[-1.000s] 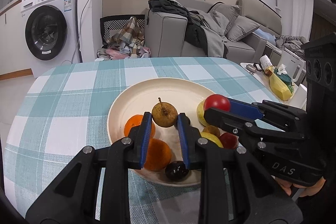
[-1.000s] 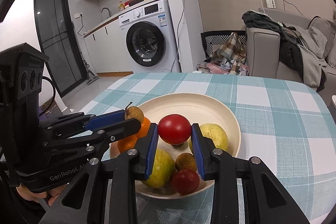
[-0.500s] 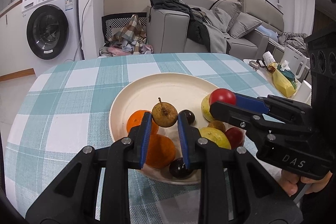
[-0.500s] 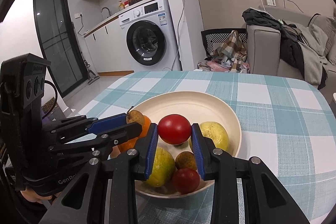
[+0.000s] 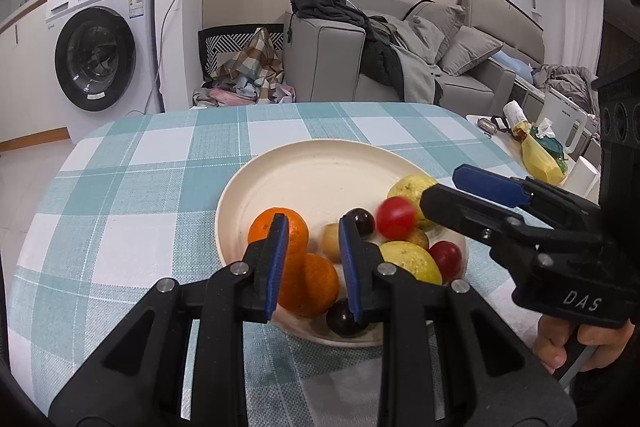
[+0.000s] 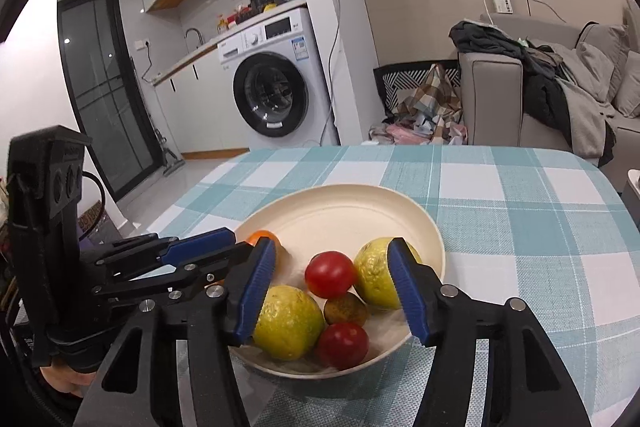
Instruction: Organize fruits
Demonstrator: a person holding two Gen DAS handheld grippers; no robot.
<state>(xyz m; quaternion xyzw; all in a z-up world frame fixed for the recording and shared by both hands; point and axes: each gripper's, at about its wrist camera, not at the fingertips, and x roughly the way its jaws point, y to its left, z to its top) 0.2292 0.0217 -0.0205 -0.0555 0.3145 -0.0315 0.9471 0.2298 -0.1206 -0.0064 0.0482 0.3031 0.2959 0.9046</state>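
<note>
A cream plate (image 5: 320, 171) (image 6: 352, 207) on the checked table holds two oranges (image 5: 308, 285), two yellow-green fruits (image 6: 288, 323), dark plums (image 5: 344, 319) and red fruits. My left gripper (image 5: 312, 263) is open and empty above the plate's near side; the small brown pear (image 5: 331, 247) lies in the plate just past it. My right gripper (image 6: 332, 287) is open; the red tomato (image 6: 330, 274) (image 5: 396, 218) sits among the fruit between its fingers, blurred in the left wrist view.
The table has a teal and white checked cloth (image 5: 140, 211). A side table with a yellow bag (image 5: 540, 159) stands to the right. A washing machine (image 5: 100, 55) and a grey sofa (image 5: 400, 63) stand beyond the table.
Both grippers have opened. The left one let go of the brown pear and the right one let go of the red tomato; both fruits dropped into the plate.
</note>
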